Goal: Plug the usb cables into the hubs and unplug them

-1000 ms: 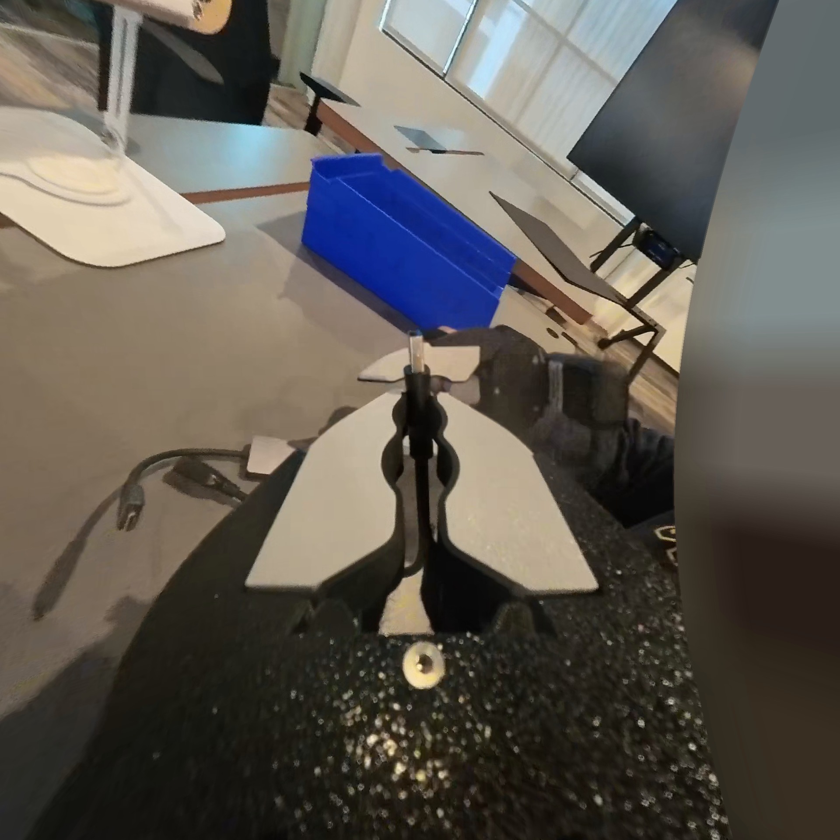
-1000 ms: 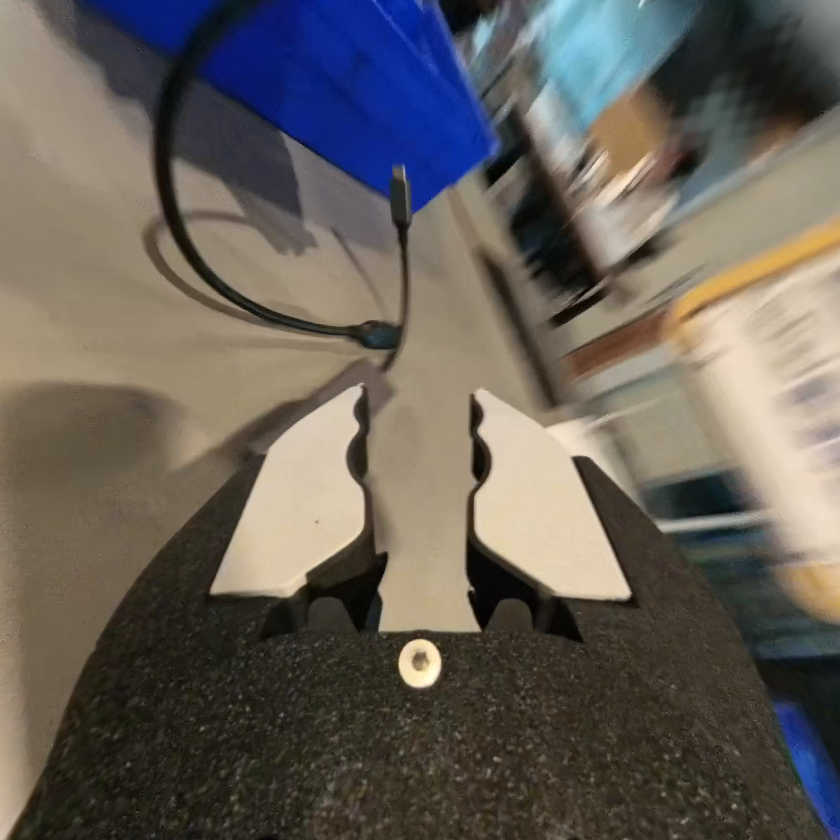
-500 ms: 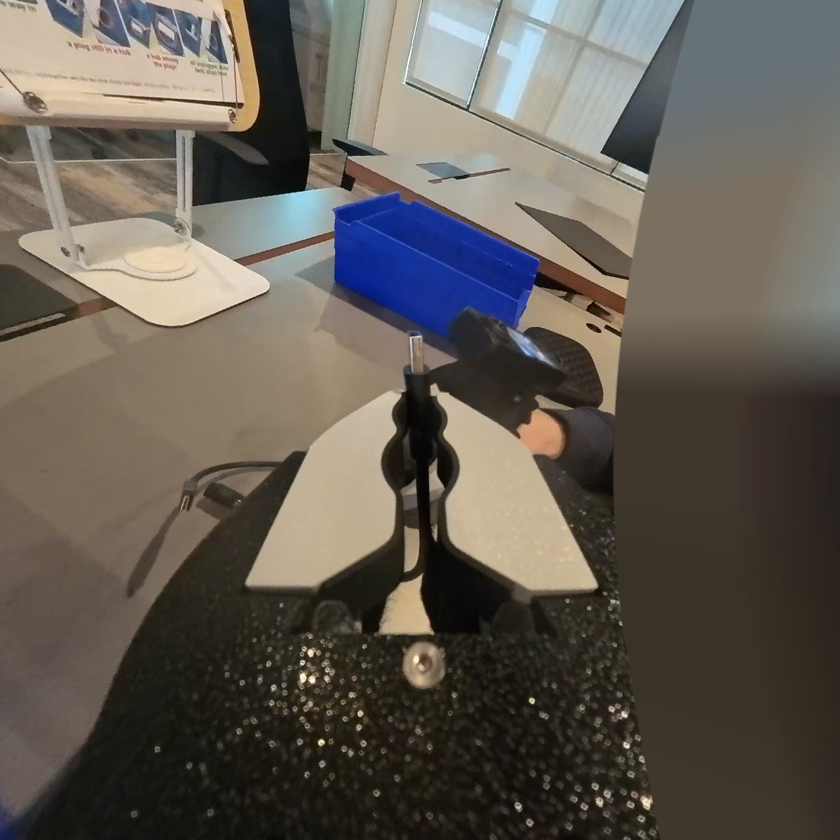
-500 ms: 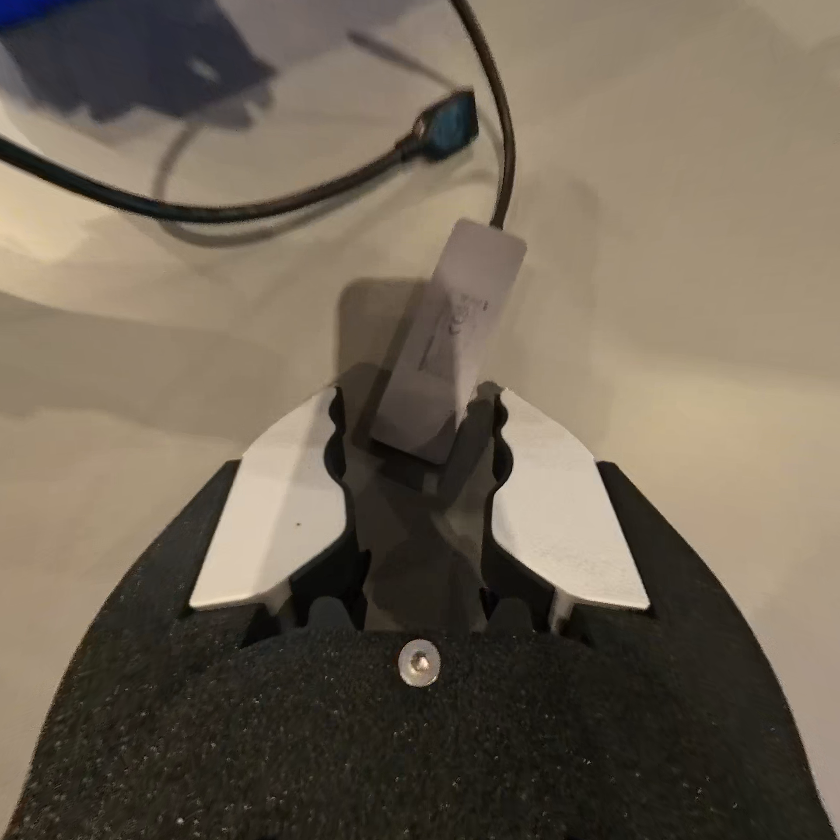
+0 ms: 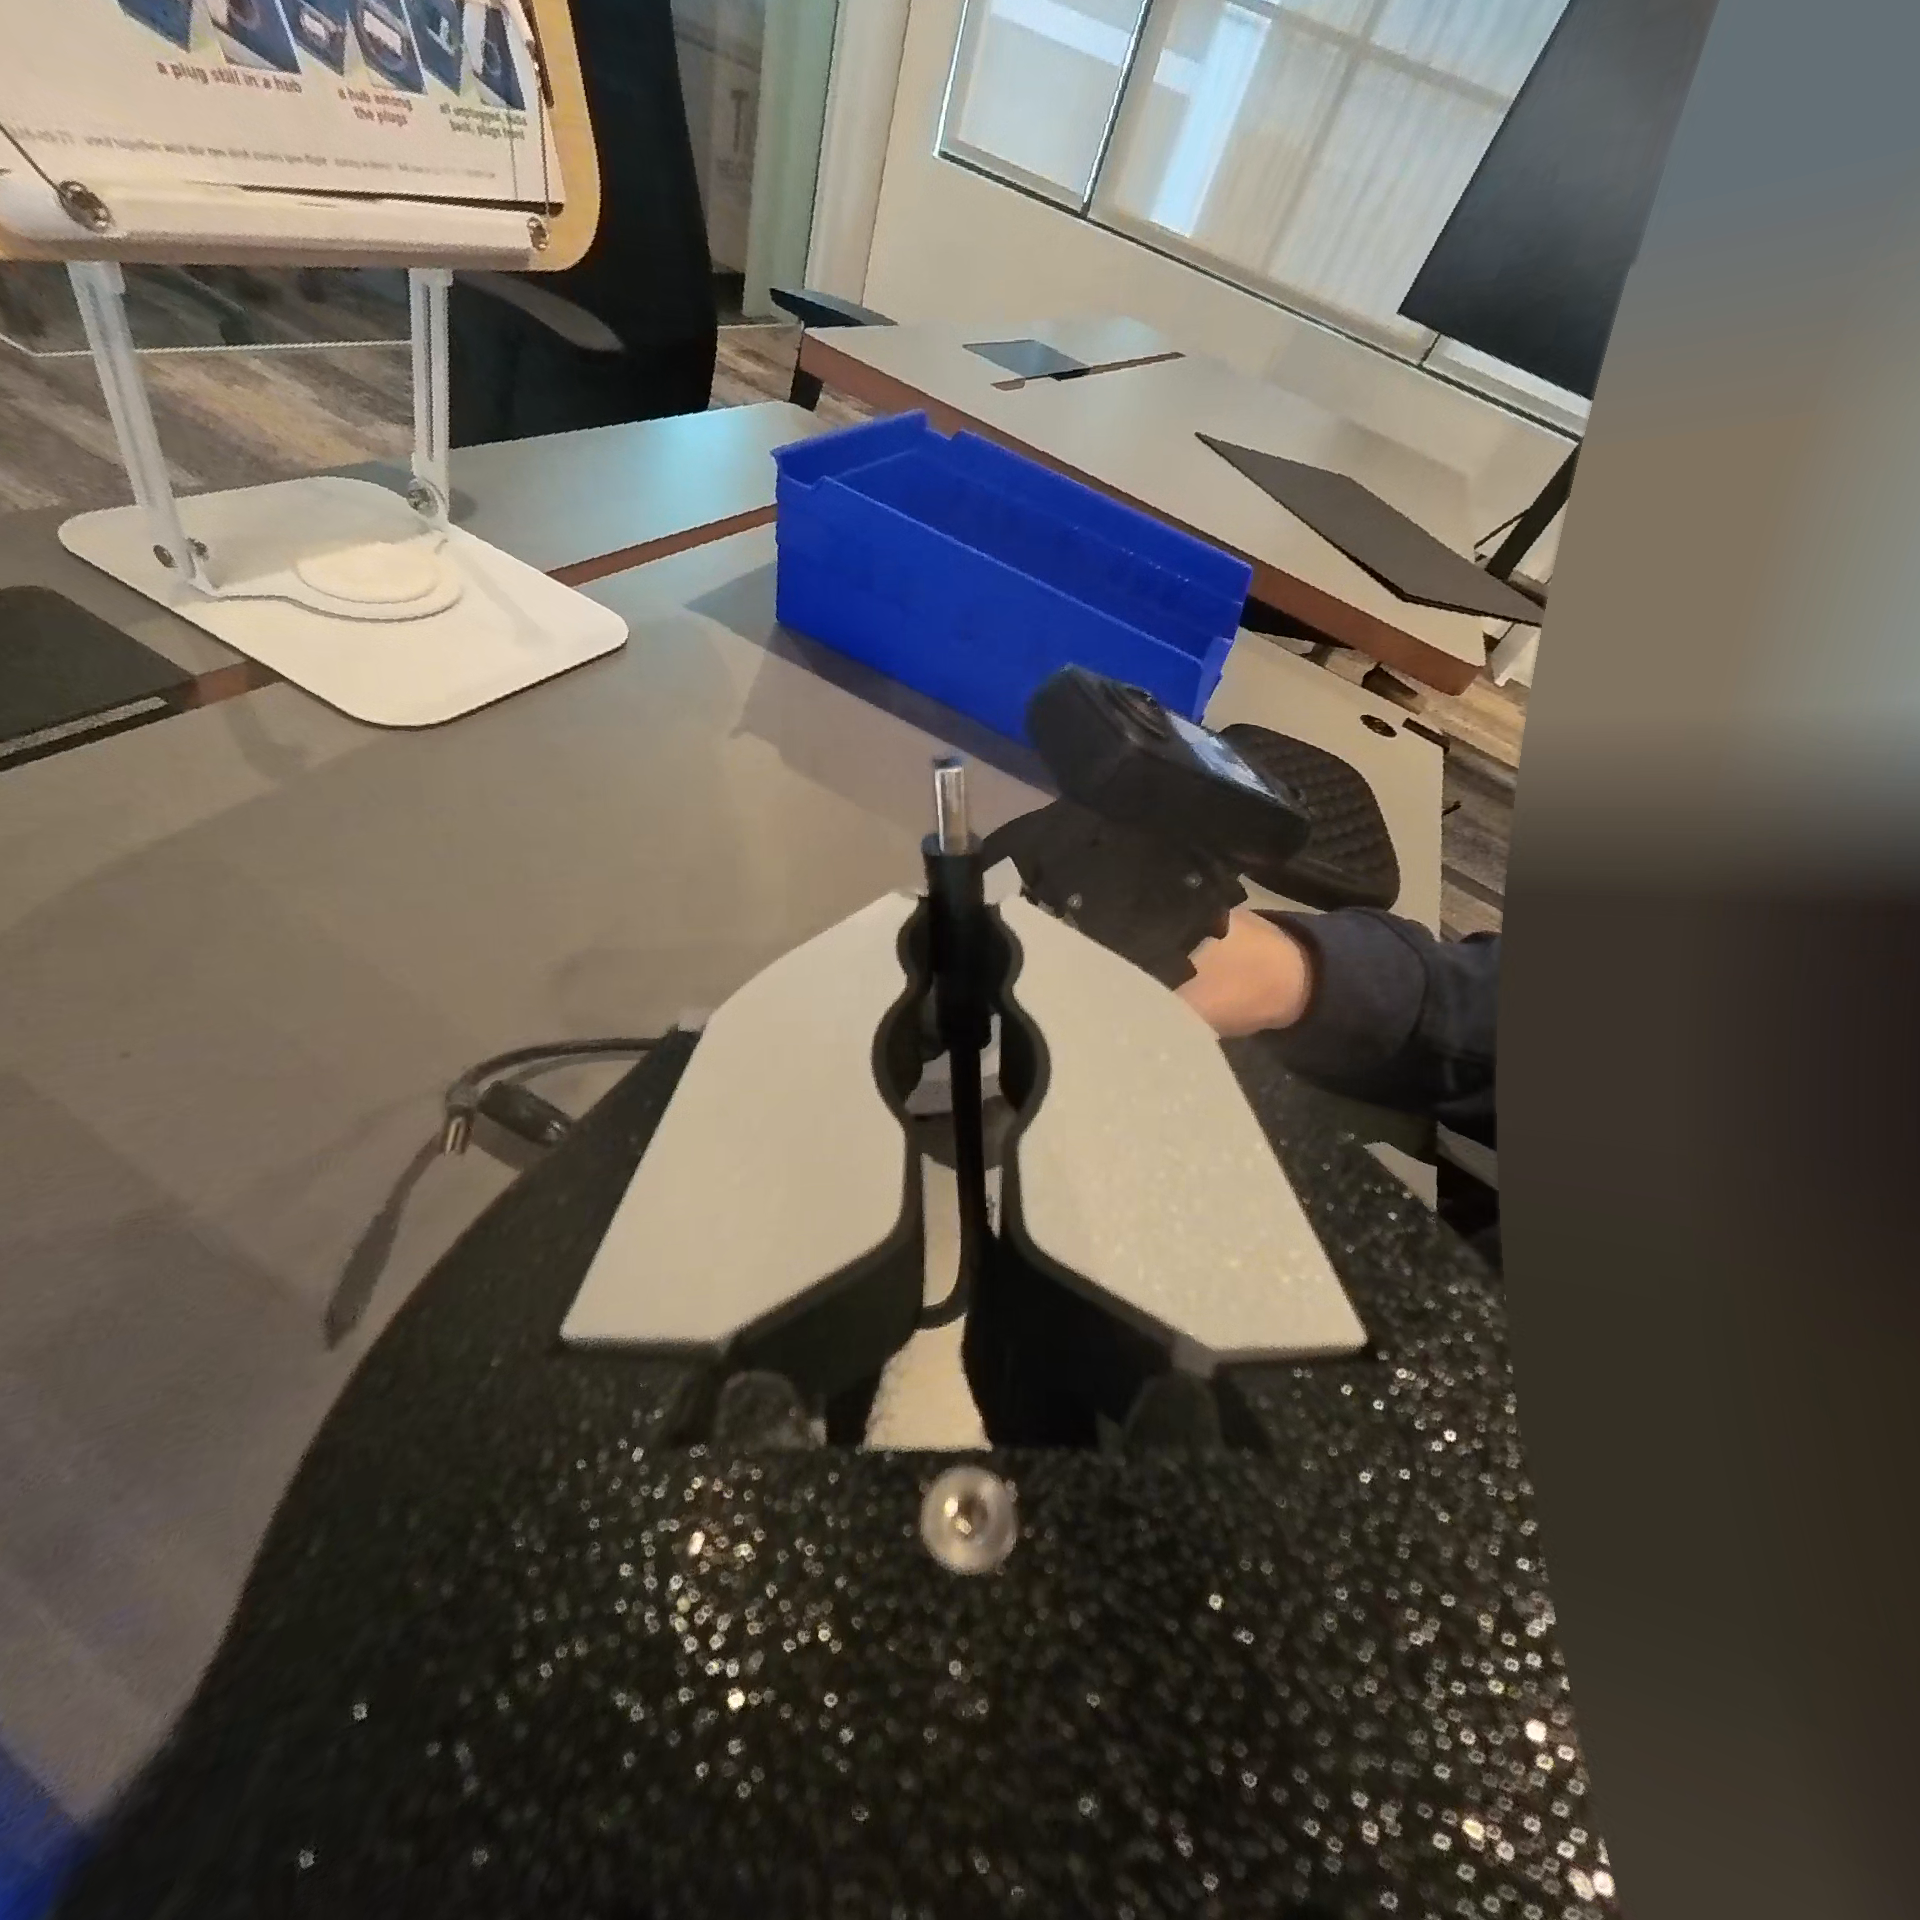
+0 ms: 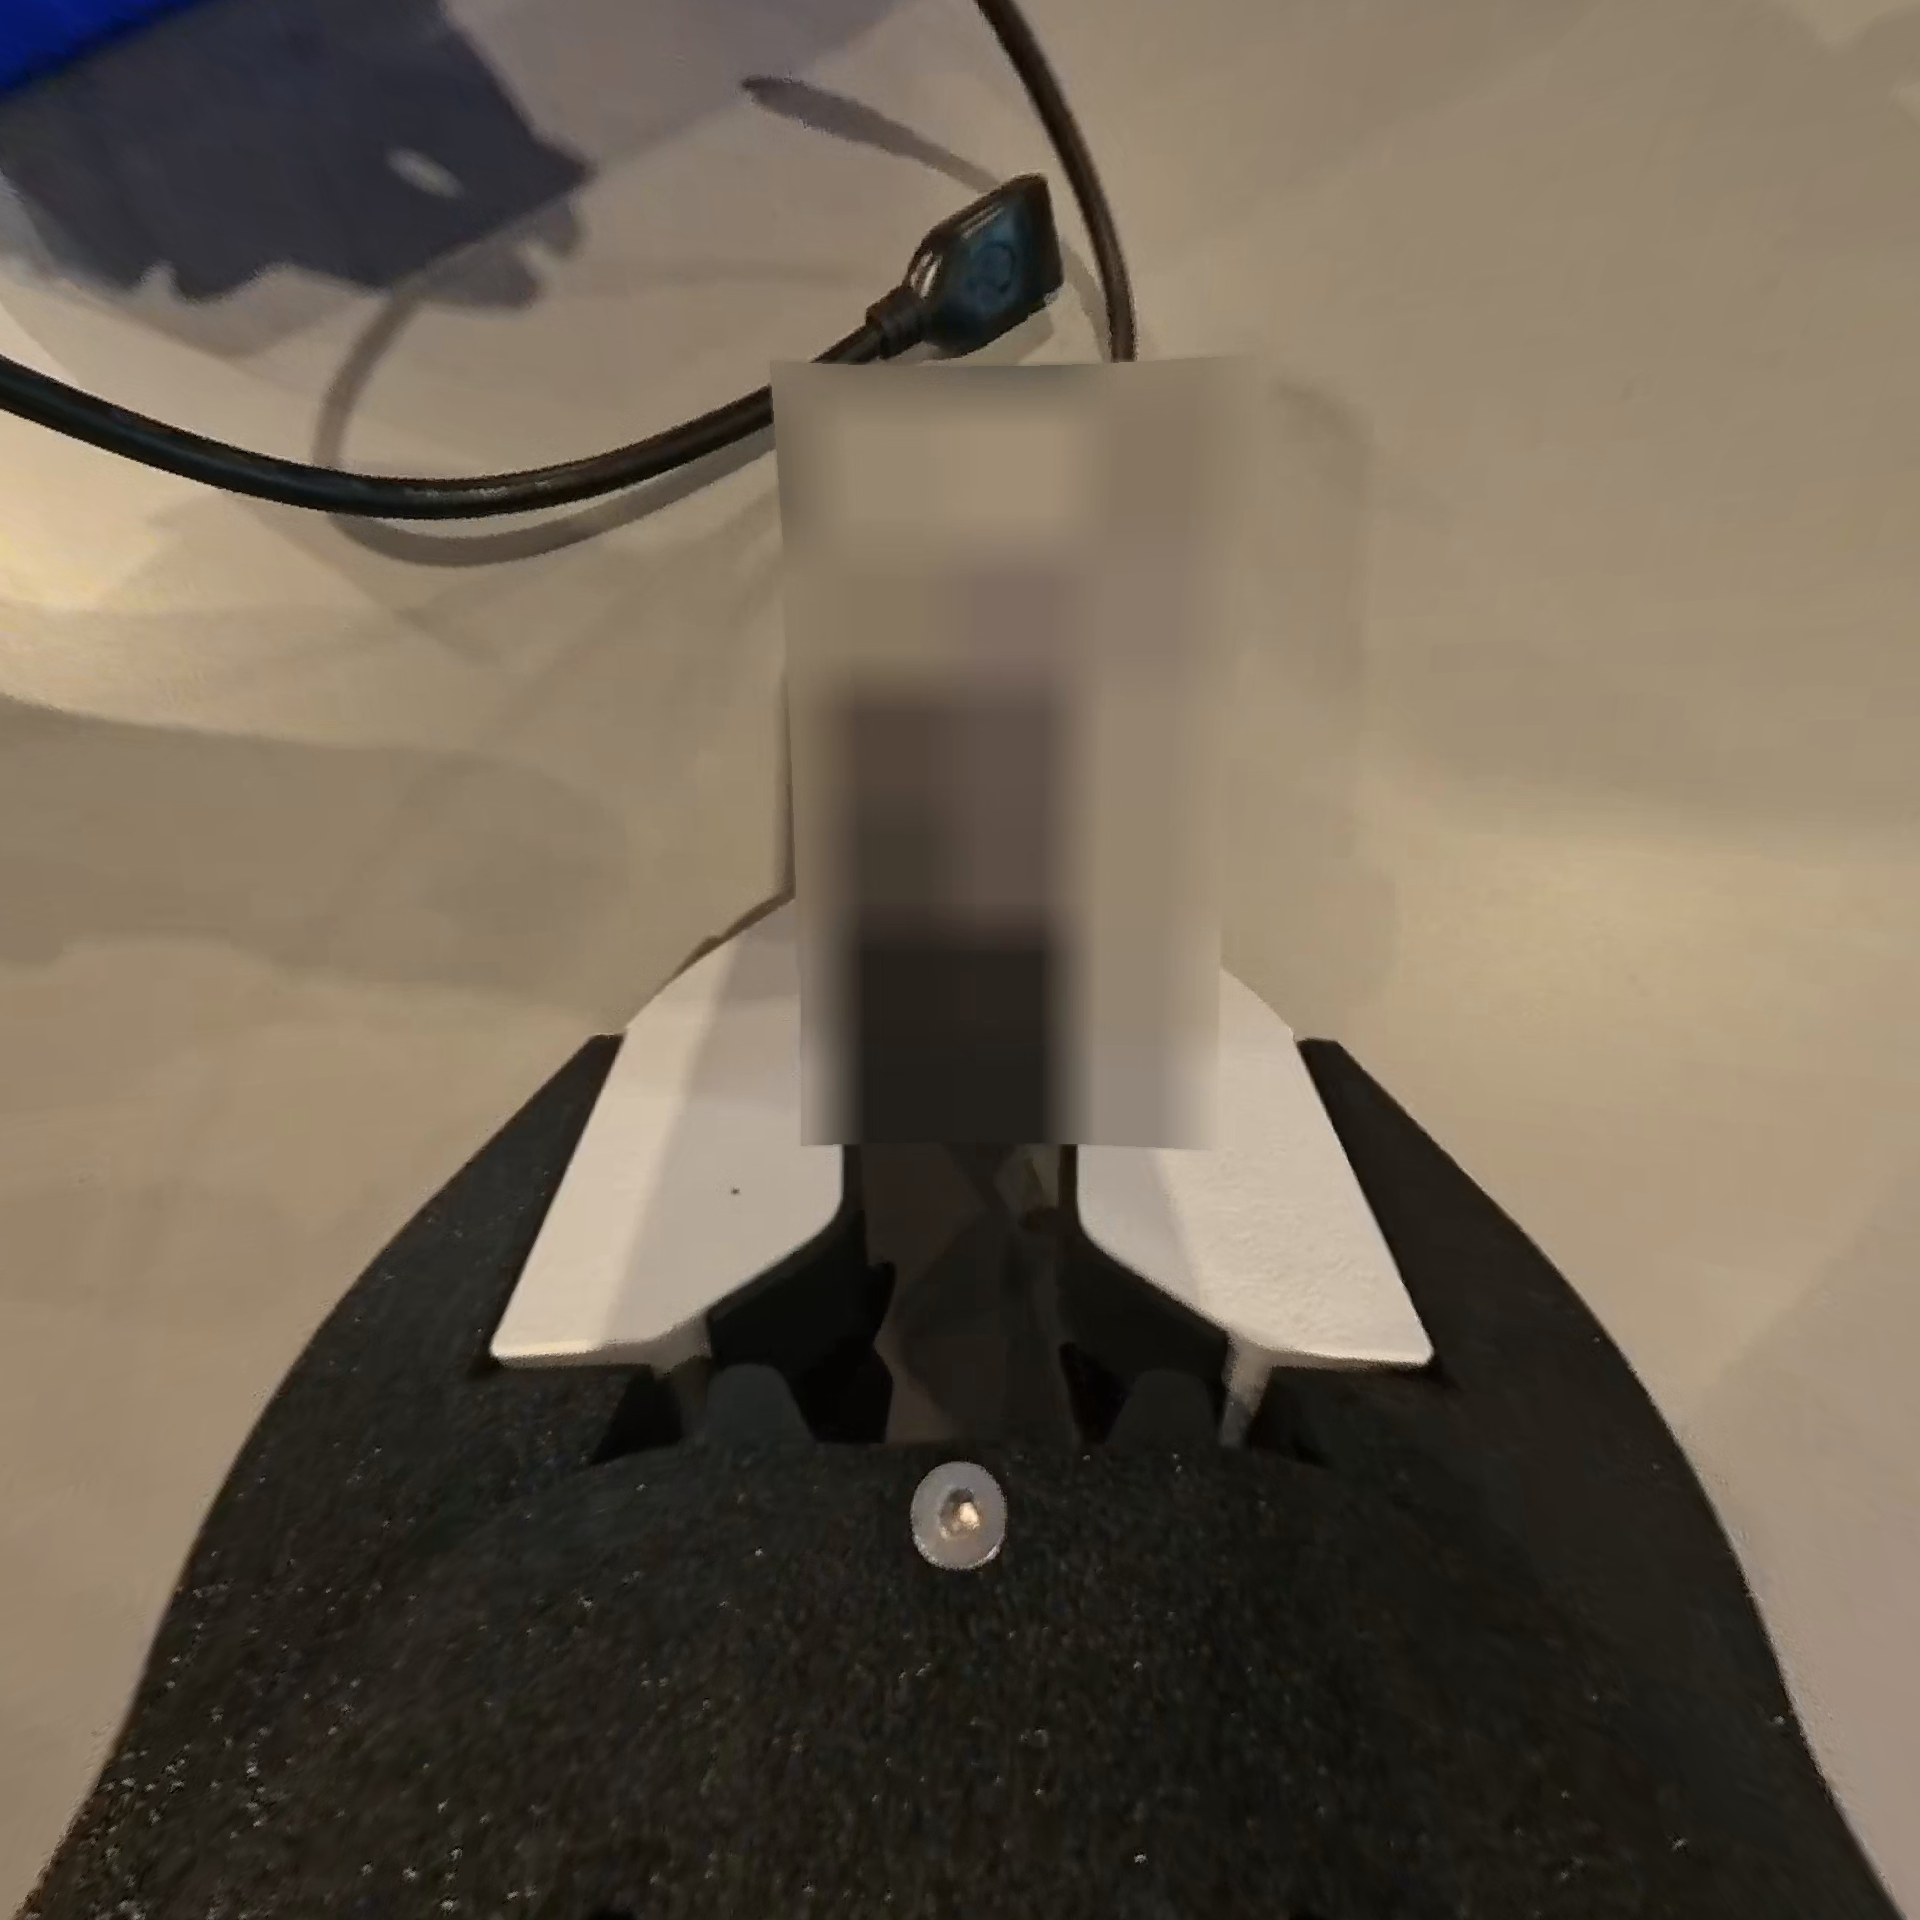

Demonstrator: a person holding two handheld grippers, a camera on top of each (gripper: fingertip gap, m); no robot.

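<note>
Grey desk bears blue bin; left gripper pinches USB plug; right gripper's opening obscured.

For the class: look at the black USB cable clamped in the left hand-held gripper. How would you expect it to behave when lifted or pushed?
The USB cable is thin and curves below the plug, so it probably flops. Its plug stands straight out of the shut left hand-held gripper, so that end is likely rigid. It looks light, so it may drag across the table.
</note>
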